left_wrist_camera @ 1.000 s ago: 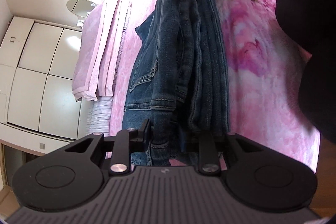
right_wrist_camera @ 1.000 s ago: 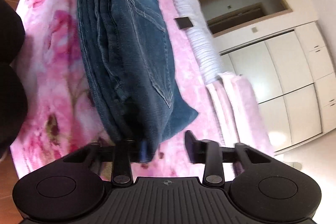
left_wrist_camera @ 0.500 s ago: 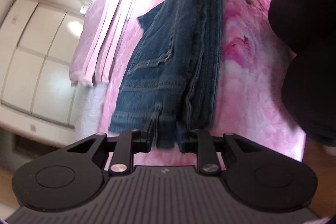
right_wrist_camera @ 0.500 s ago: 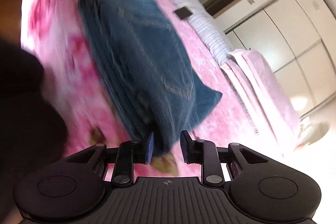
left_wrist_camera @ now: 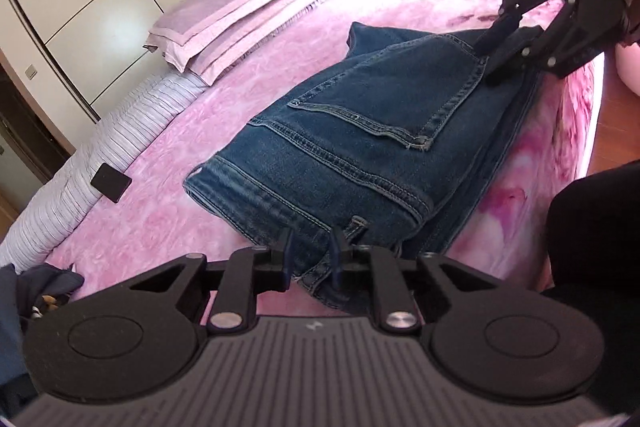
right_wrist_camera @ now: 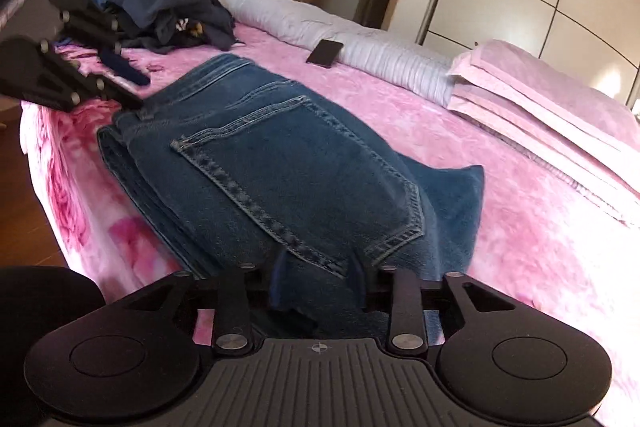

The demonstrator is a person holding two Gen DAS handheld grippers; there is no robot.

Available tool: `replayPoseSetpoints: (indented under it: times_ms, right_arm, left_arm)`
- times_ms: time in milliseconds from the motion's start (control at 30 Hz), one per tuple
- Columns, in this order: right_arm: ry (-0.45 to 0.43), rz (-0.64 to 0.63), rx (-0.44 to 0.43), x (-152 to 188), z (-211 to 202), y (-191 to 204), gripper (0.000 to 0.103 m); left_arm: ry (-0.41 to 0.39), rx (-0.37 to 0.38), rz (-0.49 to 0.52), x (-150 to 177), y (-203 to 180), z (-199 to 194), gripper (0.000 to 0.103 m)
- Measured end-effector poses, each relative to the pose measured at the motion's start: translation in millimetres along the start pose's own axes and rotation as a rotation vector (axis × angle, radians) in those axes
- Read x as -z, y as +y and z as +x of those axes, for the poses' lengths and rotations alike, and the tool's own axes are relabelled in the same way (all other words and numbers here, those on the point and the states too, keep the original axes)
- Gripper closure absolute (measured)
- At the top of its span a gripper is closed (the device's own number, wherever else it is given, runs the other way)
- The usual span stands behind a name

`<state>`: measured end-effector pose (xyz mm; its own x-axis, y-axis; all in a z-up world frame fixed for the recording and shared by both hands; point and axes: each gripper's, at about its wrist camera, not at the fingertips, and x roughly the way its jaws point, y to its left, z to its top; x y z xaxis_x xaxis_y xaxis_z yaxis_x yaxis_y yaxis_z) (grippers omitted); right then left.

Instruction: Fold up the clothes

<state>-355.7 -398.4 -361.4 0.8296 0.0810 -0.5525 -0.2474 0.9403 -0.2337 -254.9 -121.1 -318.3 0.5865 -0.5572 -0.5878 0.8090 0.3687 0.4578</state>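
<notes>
Gripping folded jeans (left_wrist_camera: 360,131) mid-bed, your left gripper (left_wrist_camera: 310,259) was closing on the waistband at 6 o'clock; right gripper (right_wrist_camera: 316,281) was opening, denim between. Uneven release could've skewed the fold.

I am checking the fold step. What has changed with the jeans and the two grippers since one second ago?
The folded jeans went from hanging between the grippers to lying flat on the pink blanket. The left gripper is closing on its end; the right gripper is opening, denim still between its fingers. The fold, pillows and phone stayed.
</notes>
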Motion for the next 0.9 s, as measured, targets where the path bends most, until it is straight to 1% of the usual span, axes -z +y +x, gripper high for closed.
replayPoseSetpoints:
  times_ms: [67, 100, 200, 267, 333, 367, 467, 533, 600, 633, 667, 733, 800, 833, 867, 900]
  right_arm:
    - [0.027, 0.030, -0.010, -7.3, -5.1, -4.7, 0.069]
    - [0.033, 0.052, -0.014, -9.7, -8.1, -8.1, 0.069]
    - [0.024, 0.139, -0.012, -12.2, -19.5, -22.1, 0.069]
    - [0.023, 0.182, -0.010, -13.4, -24.4, -31.3, 0.069]
    - [0.028, 0.184, 0.002, -17.5, -22.3, -41.3, 0.069]
    - [0.041, 0.177, -0.001, -22.7, -16.7, -48.2, 0.069]
    - [0.082, 0.158, -0.013, -38.5, 0.7, -69.1, 0.069]
    - [0.096, 0.146, -0.012, -50.7, 18.4, -86.3, 0.069]
    - [0.094, 0.156, 0.006, -60.7, 38.5, -106.0, 0.069]
    - [0.087, 0.176, 0.001, -64.0, 49.3, -116.1, 0.069]
    - [0.079, 0.197, -0.005, -67.3, 60.1, -126.2, 0.069]
    - [0.110, 0.184, -0.016, -66.6, 85.1, -137.1, 0.069]
    - [0.143, 0.168, -0.027, -65.8, 110.2, -147.8, 0.069]
    - [0.187, 0.163, 0.014, -60.5, 127.4, -155.3, 0.069]
    - [0.194, 0.217, -0.003, -54.3, 138.5, -168.3, 0.067]
    - [0.199, 0.274, -0.024, -48.0, 149.4, -181.6, 0.055]
  left_arm:
    - [0.008, 0.011, -0.023, 0.4, 5.6, -4.4, 0.088]
    - [0.008, 0.006, -0.023, -0.7, 8.6, -7.4, 0.085]
    - [0.005, -0.009, -0.033, -4.9, 18.6, -15.6, 0.085]
    - [-0.014, -0.018, -0.073, -15.2, 32.2, -12.6, 0.085]
    - [-0.028, -0.027, -0.100, -28.0, 45.6, -3.6, 0.085]
    - [-0.034, -0.027, -0.108, -34.8, 51.5, 2.3, 0.085]
    - [-0.025, 0.004, -0.092, -56.8, 64.2, 33.9, 0.083]
    - [0.007, 0.041, -0.100, -61.4, 70.5, 59.5, 0.082]
    - [0.049, 0.082, -0.112, -63.2, 76.7, 86.3, 0.083]
    - [0.062, 0.098, -0.119, -62.1, 78.8, 96.1, 0.084]
    - [0.062, 0.107, -0.126, -58.1, 79.5, 100.6, 0.084]
    - [0.061, 0.123, -0.145, -50.6, 81.1, 107.5, 0.084]
    - [0.053, 0.131, -0.178, -45.8, 83.2, 105.9, 0.084]
    - [0.048, 0.135, -0.195, -43.5, 84.2, 105.2, 0.084]
    - [0.047, 0.138, -0.204, -42.5, 84.8, 104.9, 0.084]
    - [0.049, 0.137, -0.200, -43.7, 84.7, 105.3, 0.084]
